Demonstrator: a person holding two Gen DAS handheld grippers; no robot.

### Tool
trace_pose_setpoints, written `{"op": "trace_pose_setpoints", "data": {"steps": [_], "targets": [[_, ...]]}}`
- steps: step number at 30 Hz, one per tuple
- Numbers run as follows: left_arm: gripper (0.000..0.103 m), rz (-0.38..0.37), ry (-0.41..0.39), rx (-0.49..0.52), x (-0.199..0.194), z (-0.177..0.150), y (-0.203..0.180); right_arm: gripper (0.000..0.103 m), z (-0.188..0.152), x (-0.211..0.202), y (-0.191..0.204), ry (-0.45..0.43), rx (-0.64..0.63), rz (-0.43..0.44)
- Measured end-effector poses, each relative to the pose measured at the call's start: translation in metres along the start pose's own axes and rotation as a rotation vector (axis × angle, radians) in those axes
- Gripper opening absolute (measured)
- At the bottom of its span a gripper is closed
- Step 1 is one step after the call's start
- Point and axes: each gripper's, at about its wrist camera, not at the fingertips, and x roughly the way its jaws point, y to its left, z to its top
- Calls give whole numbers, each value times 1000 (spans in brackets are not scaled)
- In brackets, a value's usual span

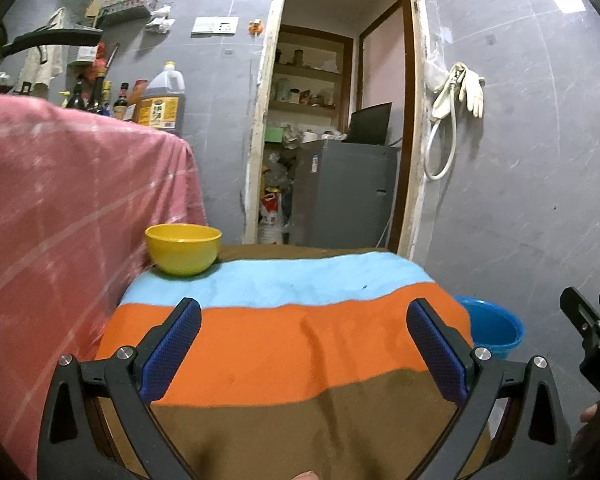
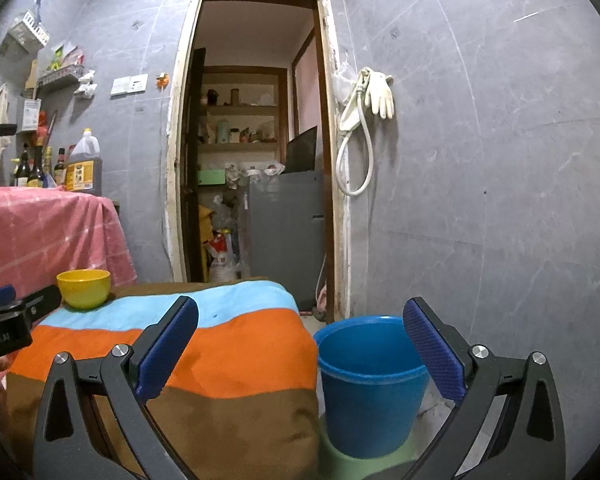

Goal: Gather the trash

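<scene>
Now scan striped cloth (image 1: 284, 332) for trash, apparently none visible, left gripper (image 1: 304, 344) and right gripper (image 2: 300, 348) both spread wide, empty, blue bucket (image 2: 370, 384) ready beside.

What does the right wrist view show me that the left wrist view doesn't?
Only the right wrist view shows the blue bucket whole, its open mouth and the pale green base under it; I cannot tell what is inside. Only the left wrist view shows the striped cloth across its full width, with no loose item visible on it. Both show the yellow bowl at the cloth's far left corner, the doorway, and both grippers, left gripper and right gripper, open and holding nothing.
</scene>
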Motion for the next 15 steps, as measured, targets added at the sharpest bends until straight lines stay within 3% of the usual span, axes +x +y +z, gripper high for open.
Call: {"op": "trace_pose_setpoints", "data": {"steps": [15], "targets": [[101, 96, 15, 26, -26, -53, 14, 103, -38, -27, 19, 16, -64, 17]]}}
